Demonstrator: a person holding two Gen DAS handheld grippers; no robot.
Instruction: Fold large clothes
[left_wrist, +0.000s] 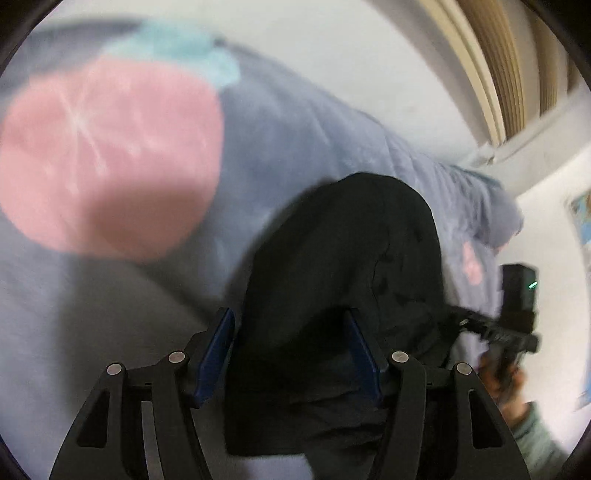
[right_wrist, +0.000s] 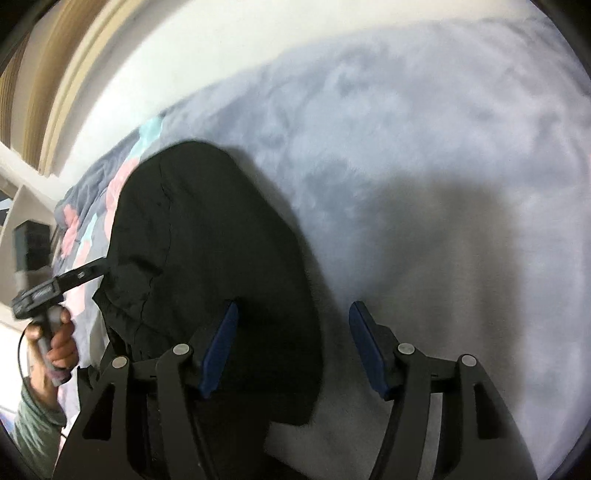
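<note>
The dark green-black fabric garment (left_wrist: 332, 295) lies folded into a narrow bundle on the pale blue fleecy bed blanket (right_wrist: 424, 166); the left gripper (left_wrist: 291, 354) straddles it, fingers open, likely releasing; the right gripper (right_wrist: 291, 347) hovers open beside its edge.

Bed under a blue-grey floral blanket (right_wrist: 406, 155), a dark garment (right_wrist: 214, 258) lying folded directly on it.

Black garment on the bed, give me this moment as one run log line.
black garment: lying on bed cover | left gripper: open over garment | right gripper: open at garment edge
</note>
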